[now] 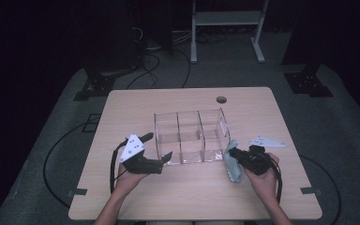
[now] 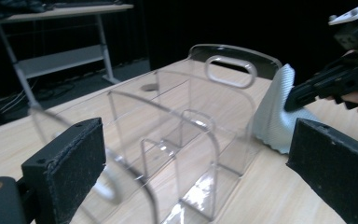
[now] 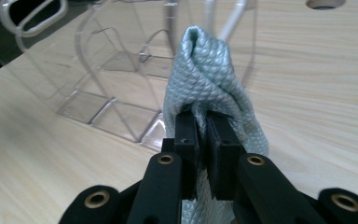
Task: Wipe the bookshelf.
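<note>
Right claw first: jaws pinched hard together on a pale grey-blue quilted cloth, which bunches up in a fold above the pads and hangs down behind them, its lower end cut off at the bottom of the right gripper view. From the high view the cloth sits against the right end wall of the clear plastic organiser, though whether it actually presses on the wall is hard to say from there. Over to the left claw: jaws spread wide, nothing between the pads, hovering at the organiser's left front corner. In the left gripper view the near clear wall blurs across the lower left, so its edge is tough to trace. The organiser stands mid-counter, three compartments in a row, handle cut-outs in the end walls. A round hole shows near the counter's far edge; beyond it, the room is mostly dark.
</note>
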The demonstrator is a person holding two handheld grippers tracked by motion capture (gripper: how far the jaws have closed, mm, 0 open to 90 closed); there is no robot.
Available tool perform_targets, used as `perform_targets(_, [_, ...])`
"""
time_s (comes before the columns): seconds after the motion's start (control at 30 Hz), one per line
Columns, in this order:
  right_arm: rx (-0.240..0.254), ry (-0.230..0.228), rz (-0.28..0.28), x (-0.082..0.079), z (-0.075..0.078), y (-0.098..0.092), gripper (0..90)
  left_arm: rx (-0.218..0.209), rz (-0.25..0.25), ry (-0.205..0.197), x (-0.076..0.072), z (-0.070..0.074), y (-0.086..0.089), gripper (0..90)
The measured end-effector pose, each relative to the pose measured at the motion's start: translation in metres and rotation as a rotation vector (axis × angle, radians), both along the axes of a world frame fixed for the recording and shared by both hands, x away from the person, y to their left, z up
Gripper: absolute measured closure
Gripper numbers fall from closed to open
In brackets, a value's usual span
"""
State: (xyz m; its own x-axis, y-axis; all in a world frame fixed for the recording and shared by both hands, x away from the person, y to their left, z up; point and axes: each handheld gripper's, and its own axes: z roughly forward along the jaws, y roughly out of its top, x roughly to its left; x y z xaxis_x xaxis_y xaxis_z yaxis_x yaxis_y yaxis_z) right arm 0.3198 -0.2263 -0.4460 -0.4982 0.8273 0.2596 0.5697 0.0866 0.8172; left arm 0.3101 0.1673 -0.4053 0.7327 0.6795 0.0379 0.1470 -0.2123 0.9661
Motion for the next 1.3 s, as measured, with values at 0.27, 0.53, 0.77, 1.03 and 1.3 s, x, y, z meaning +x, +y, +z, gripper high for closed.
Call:
perform_targets(0.27, [0.017,0.005,0.000,0.003,-0.001,-0.004,83.0,0.016,0.007,0.059,0.016,-0.016,0.009,5.9])
perform_targets(0.53, [0.028,-0.021,0.037,-0.007,0.008,0.001,83.0,0.024,-0.027,0.105,0.031,-0.025,0.010,16.5])
perform_targets(0.77, [0.031,-0.005,0.034,-0.002,0.007,-0.001,83.0,0.020,-0.052,0.139,0.041,-0.030,0.007,25.0])
perform_targets(1.03, [0.038,0.003,0.029,0.002,0.004,-0.001,83.0,0.022,-0.072,0.141,0.045,-0.031,0.007,42.4])
perform_targets(1.3, [0.027,-0.026,0.029,-0.001,0.011,0.001,83.0,0.022,-0.071,0.140,0.033,-0.032,0.011,52.2])
